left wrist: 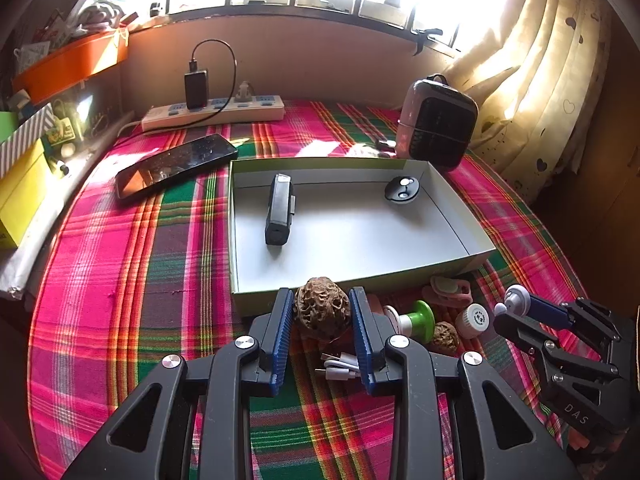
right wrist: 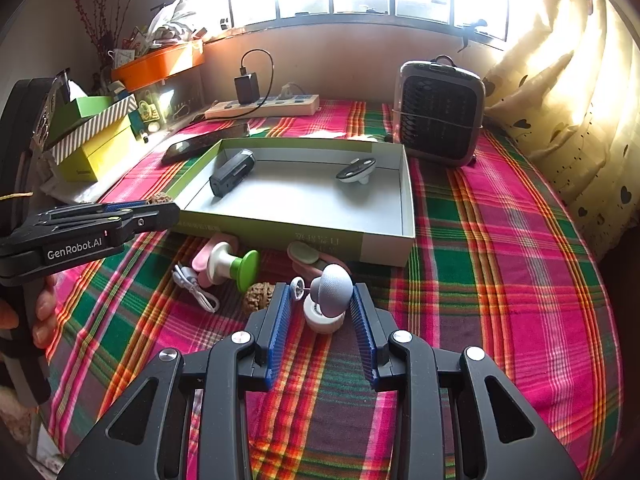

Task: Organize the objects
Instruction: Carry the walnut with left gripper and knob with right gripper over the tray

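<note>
My left gripper (left wrist: 322,294) is shut on a wrinkled brown walnut (left wrist: 322,310), held just in front of the near wall of the shallow open box (left wrist: 360,236). In the box lie a black oblong device (left wrist: 279,210) and a round black-and-white disc (left wrist: 402,189). My right gripper (right wrist: 321,289) is shut on a grey rounded knob (right wrist: 332,290), above a white round cap (right wrist: 320,316) on the cloth. The left wrist view shows the right gripper (left wrist: 520,310) at the right edge. The right wrist view shows the left gripper (right wrist: 168,208) at the left, walnut (right wrist: 160,199) at its tip.
Loose on the plaid cloth before the box (right wrist: 304,208): a green-and-white spool (right wrist: 232,266), a white cable (right wrist: 196,288), a second walnut (right wrist: 258,296), pink clips (right wrist: 308,256). Behind stand a small heater (right wrist: 438,114), a phone (left wrist: 176,164), a power strip (left wrist: 216,114). Boxes (right wrist: 96,140) crowd the left.
</note>
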The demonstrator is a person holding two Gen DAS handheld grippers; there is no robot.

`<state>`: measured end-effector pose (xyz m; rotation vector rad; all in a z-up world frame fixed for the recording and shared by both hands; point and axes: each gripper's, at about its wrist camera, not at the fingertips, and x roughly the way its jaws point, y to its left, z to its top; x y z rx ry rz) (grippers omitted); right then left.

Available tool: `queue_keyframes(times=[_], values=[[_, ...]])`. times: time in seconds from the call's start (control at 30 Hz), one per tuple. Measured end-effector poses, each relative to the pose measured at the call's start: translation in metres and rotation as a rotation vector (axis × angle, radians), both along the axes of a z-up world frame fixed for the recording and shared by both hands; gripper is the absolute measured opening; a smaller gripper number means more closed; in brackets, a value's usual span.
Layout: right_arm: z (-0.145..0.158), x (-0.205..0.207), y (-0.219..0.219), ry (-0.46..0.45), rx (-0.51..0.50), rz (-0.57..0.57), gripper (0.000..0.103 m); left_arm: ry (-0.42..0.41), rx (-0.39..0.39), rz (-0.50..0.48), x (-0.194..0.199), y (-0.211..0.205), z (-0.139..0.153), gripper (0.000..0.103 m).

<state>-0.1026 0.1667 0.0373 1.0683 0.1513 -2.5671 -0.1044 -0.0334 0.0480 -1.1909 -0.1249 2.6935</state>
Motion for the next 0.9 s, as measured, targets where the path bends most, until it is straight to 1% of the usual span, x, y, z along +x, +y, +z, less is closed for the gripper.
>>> queue_keyframes(times=[0.27, 0.43, 0.63, 0.9], values=[[0.008, -0.025, -0.001, 0.003, 0.005, 0.008, 0.033, 0.017, -0.006, -0.016, -0.012, 0.005, 0.011, 0.027], [0.011, -0.043, -0.003, 0.005, 0.011, 0.004, 0.033, 0.026, -0.007, -0.023, -0.025, 0.008, 0.016, 0.027], [0.010, -0.062, -0.006, 0.009, 0.026, 0.007, 0.033, 0.009, -0.004, -0.039, -0.046, 0.014, 0.014, 0.027], [0.003, -0.088, -0.011, -0.012, 0.043, 0.007, 0.033, -0.007, -0.013, -0.040, -0.070, 0.017, 0.008, 0.027]])
